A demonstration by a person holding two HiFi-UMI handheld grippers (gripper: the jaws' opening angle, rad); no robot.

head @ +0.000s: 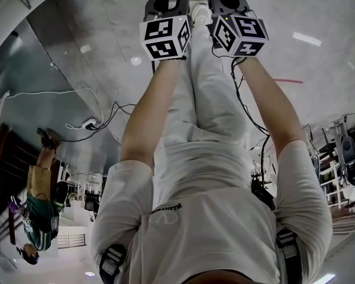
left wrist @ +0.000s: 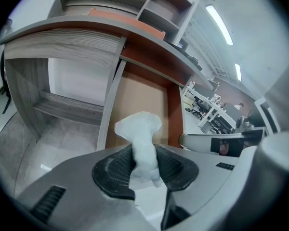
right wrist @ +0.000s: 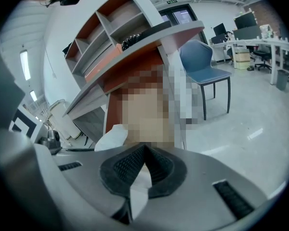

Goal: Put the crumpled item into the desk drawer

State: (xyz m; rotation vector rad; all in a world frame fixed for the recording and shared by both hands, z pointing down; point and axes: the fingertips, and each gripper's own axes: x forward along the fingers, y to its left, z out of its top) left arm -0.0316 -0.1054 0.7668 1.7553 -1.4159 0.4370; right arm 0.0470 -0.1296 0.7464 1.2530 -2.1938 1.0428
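Observation:
A white crumpled item (left wrist: pixel 140 129) sticks up from between the black pads of my left gripper (left wrist: pixel 144 153), which is shut on it. Past it lies the open desk drawer (left wrist: pixel 139 93), with a brown inside and pale rails. In the right gripper view the same white lump (right wrist: pixel 111 136) shows at the left. My right gripper (right wrist: pixel 144 150) has its pad tips together and nothing held. In the head view both grippers are held out side by side at the top, left (head: pixel 168 2) and right (head: pixel 225 2).
The grey wood desk (left wrist: pixel 62 37) has a red-brown underside and open shelves (left wrist: pixel 159 4) above. A blue chair (right wrist: pixel 202 64) stands on the pale floor to the right. Office tables and chairs (right wrist: pixel 260 42) stand farther off. Cables (head: pixel 100 123) run across the floor.

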